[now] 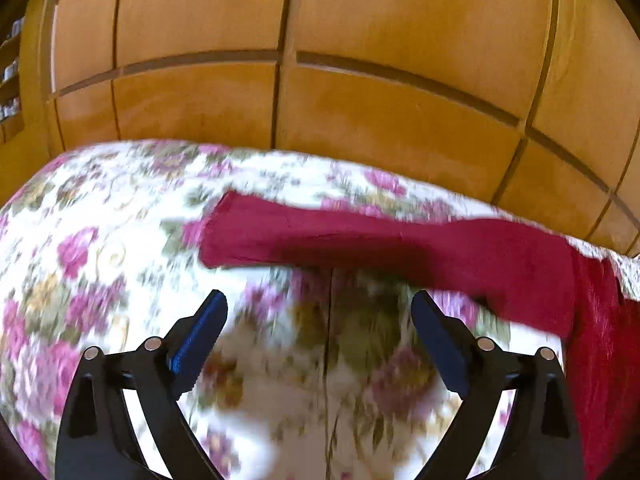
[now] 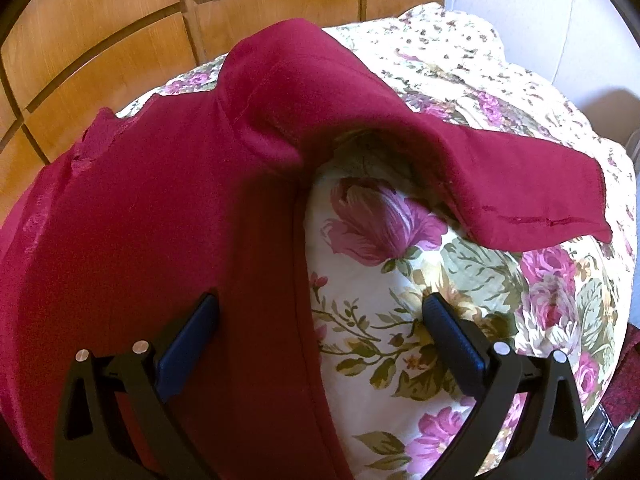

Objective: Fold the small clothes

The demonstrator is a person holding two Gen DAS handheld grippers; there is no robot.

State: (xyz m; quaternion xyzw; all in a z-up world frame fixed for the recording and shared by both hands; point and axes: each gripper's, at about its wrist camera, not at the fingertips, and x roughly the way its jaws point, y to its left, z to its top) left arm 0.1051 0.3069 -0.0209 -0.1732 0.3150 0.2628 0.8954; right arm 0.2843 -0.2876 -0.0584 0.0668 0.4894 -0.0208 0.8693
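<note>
Two grippers hang over a floral bedspread (image 2: 460,280), each with its blue-padded fingers spread wide apart and nothing between them.

The right gripper (image 2: 320,320) sits low over the maroon long-sleeved top (image 2: 160,220), which lies spread on the bedspread. Its left finger (image 2: 188,336) is over the body of the garment, while its right finger (image 2: 452,332) is over bare floral cloth; the garment's side edge runs up between the two. Ahead of this gripper the top's shoulder humps up into a raised fold, and from there one sleeve (image 2: 520,188) stretches away to the right, lying flat with its cuff end on the flowers. A pocket of bedspread shows under the arch between sleeve and body.

The left gripper (image 1: 320,320) is over the bedspread (image 1: 100,240) only, its fingers clear of the cloth. This view is blurred. The top's other sleeve (image 1: 320,236) lies just ahead of the fingertips, running crosswise from a cuff end at centre-left to the right edge, where it joins the garment's body (image 1: 600,340) beside the right finger (image 1: 440,344).

Behind the bed stands a wall of wooden cabinet panels (image 1: 360,60), and the right wrist view shows a white upholstered surface (image 2: 540,20) at the bed's far right.
</note>
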